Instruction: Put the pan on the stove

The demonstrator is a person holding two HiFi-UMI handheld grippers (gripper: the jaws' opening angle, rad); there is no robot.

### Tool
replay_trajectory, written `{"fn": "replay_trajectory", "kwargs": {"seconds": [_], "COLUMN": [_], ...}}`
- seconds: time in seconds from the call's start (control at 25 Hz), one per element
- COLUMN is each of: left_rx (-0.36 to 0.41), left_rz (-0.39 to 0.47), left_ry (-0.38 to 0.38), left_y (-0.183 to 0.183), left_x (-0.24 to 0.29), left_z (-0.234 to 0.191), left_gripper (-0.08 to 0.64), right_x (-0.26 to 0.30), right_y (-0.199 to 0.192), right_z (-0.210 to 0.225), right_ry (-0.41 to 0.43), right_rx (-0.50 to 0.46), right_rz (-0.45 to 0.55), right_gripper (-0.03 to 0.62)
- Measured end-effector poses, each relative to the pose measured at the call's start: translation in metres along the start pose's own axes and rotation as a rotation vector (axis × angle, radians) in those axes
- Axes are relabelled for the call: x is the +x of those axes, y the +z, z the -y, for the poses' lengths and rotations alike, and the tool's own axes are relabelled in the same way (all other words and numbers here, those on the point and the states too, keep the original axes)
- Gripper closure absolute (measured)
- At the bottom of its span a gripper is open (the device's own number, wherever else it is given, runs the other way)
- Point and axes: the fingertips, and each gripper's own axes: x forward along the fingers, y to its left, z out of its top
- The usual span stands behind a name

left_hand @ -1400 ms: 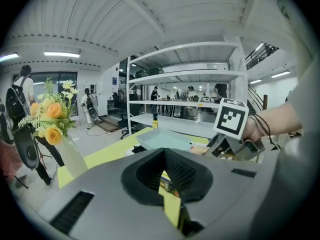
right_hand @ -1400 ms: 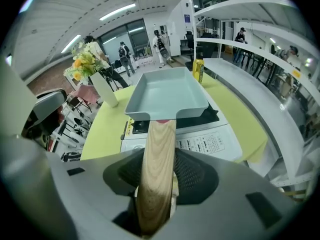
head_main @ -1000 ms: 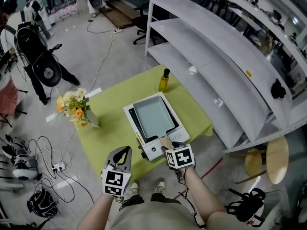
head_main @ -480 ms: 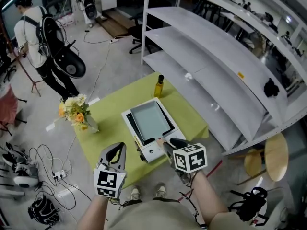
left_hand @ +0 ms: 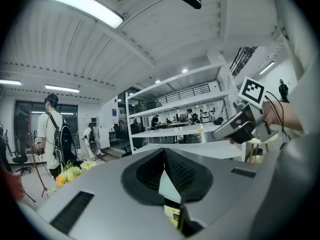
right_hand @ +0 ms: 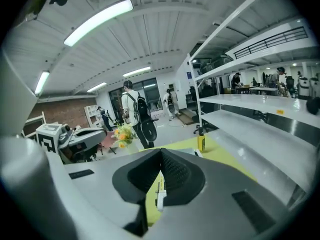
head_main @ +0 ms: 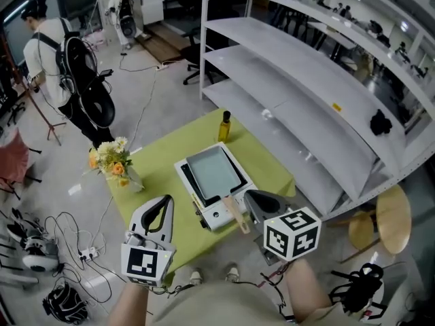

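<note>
Right claw lifted off wooden handle, closing shut, empty. Left claw shut, idle. Grey rectangular pan sits on white portable stove; placement looks complete.

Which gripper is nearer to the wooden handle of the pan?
Right. The right gripper is just beside the handle, on its right; the left gripper is farther off to its left.

My grey plastic left gripper and matching right gripper, black ribbed jaw linings, white cubes with black square markers, khaki shirt
</note>
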Motion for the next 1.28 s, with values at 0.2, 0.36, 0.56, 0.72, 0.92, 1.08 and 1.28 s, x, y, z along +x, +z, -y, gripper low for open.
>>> {"fn": "replay_trajectory", "kwargs": {"seconds": [0.2,0.36,0.56,0.72,0.92,1.08,1.28], "left_rx": [-0.008,-0.005,-0.008,-0.02,-0.025,-0.015,-0.017], "left_rz": [0.064,0.08,0.07,0.058,0.043,0.042,0.048], "left_ry": [-0.009,-0.009,-0.016,-0.016,-0.028,-0.04,-0.046], "left_y": [0.032,0.043,0.034,0.026,0.021,0.021,0.023], "left_x": [-0.015,-0.027,-0.032,-0.039,-0.043,-0.045,-0.048], "left_z": [0.008,0.012,0.014,0.017,0.024,0.025,0.026], "left_gripper": [0.552,0.552,0.552,0.552,0.552,0.552,0.552], "right_x": [-0.032,-0.053,-0.063,-0.067,-0.069,-0.066,-0.067], "right_y": [0.027,0.032,0.024,0.013,0.001,-0.003,-0.003], "right_z": [-0.021,-0.036,-0.05,-0.06,-0.061,-0.059,-0.058], "right_ry": [0.025,0.055,0.078,0.092,0.085,0.07,0.058], "right_rx": [-0.045,-0.083,-0.131,-0.161,-0.182,-0.164,-0.15], "right_rz": [0.104,0.139,0.147,0.148,0.12,0.119,0.126], "right_gripper": [0.586,0.586,0.586,0.587,0.587,0.588,0.587]}}
